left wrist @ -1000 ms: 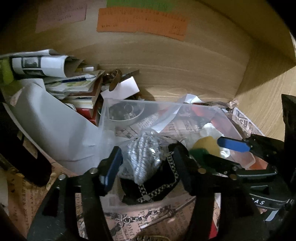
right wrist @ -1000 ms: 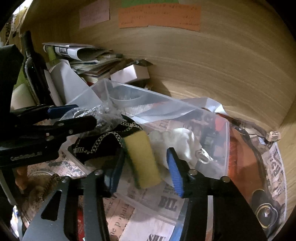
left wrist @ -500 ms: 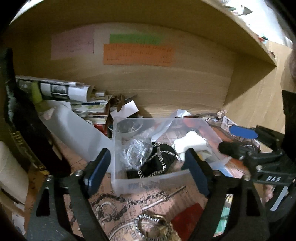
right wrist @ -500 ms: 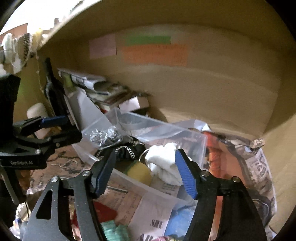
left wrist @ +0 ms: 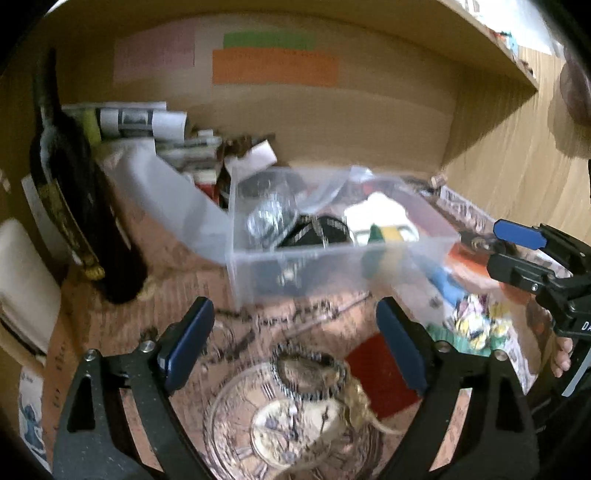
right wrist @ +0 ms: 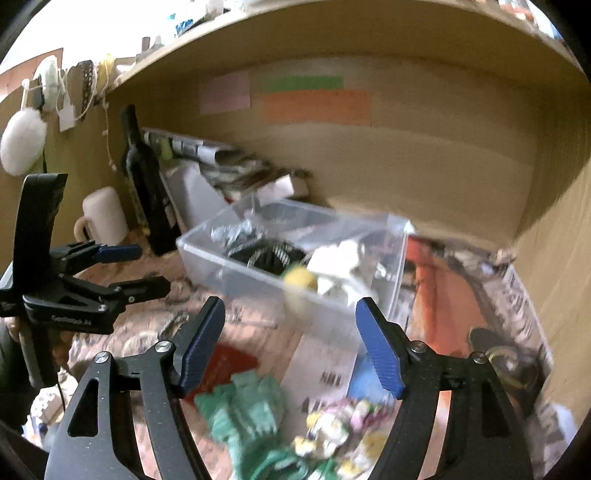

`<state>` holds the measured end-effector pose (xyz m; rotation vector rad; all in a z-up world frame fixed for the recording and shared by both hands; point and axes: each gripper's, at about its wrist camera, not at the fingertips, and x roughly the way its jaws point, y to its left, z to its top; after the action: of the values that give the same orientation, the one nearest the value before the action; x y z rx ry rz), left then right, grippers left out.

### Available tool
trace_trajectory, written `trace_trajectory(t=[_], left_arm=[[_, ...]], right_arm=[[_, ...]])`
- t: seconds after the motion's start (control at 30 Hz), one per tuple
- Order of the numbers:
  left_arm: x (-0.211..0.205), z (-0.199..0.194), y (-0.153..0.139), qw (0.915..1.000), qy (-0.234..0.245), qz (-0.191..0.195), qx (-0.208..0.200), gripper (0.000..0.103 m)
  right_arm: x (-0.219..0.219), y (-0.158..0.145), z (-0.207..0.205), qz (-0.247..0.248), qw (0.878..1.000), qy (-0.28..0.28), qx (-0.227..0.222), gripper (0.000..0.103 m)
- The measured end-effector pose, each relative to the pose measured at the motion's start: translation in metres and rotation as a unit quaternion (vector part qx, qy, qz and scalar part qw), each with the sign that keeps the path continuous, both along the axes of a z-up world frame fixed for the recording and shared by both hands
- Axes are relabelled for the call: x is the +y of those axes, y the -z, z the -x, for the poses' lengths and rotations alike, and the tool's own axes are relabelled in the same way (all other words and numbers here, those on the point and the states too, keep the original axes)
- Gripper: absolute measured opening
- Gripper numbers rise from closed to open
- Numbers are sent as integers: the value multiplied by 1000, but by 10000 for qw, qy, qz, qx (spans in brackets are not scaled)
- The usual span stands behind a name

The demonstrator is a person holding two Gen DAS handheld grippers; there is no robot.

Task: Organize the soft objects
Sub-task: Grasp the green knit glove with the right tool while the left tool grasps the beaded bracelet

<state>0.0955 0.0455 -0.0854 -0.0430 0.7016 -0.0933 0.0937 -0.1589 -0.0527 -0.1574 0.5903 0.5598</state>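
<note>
Both grippers, left gripper point(left wrist: 295, 347) and right gripper point(right wrist: 290, 345), are empty, jaws opening wide. Sponge point(right wrist: 301, 278), white cloth point(right wrist: 338, 258) lie in clear bin point(right wrist: 229, 264); green cloth point(right wrist: 245, 410) is on desk. Risk: next grab snags chain point(left wrist: 258, 325) w/ cloth.

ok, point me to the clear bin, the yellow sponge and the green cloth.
clear bin point(right wrist: 236, 271), right wrist view, near wall.
yellow sponge point(right wrist: 301, 278), right wrist view, yellow face.
green cloth point(right wrist: 247, 410), right wrist view, middle of the folds.

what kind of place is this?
Probably a cluttered home desk nook under a wooden shelf: paper notes stuck on the back panel, a dark bottle, a clear plastic bin of odds and ends.
</note>
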Motion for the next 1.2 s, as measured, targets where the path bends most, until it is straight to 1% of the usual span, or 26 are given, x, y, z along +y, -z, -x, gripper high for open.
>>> trace_trajectory(t=[0.1,0.27,0.37,0.5,0.6,0.63,0.67,0.7,0.77,0.83,1.0,1.13,1.2], left_arm=[[-2,3,15,9998,9,36,205,90],[-3,5,39,9982,4,225,551,90],[-3,5,51,9969,8,316,720,90],[-7,3,61,9960,17,320,834,90],[-6,3,64,9960,-4,370,818,89],[-6,2,64,9960,-21,401,804,84],[-5,1,65,9958,-25,413,814,81],[-4,-1,66,9958,-26,426,815,76],[-3,-2,66,9957,-21,455,807,73],[-2,-3,66,9957,7,499,786,65],[-3,-4,66,9954,78,556,771,54],[-1,-3,64,9953,61,596,761,43],[1,-1,62,9955,62,591,737,40]], right_arm=[[-2,12,8,11,9998,-10,205,71],[-4,29,16,-5,9987,-42,516,71],[-6,41,17,-82,9969,-74,776,71],[-2,55,18,-104,9943,-164,1053,71],[2,62,20,-38,9933,-245,1131,70],[4,64,20,-4,9931,-270,1137,70],[5,66,20,26,9931,-289,1139,66],[7,68,20,86,9928,-313,1152,60],[9,72,19,120,9918,-380,1213,52],[9,74,19,133,9915,-412,1227,48],[7,73,17,80,9917,-428,1212,34],[2,67,18,24,9930,-366,1123,28],[0,63,17,-9,9936,-333,1078,27]])
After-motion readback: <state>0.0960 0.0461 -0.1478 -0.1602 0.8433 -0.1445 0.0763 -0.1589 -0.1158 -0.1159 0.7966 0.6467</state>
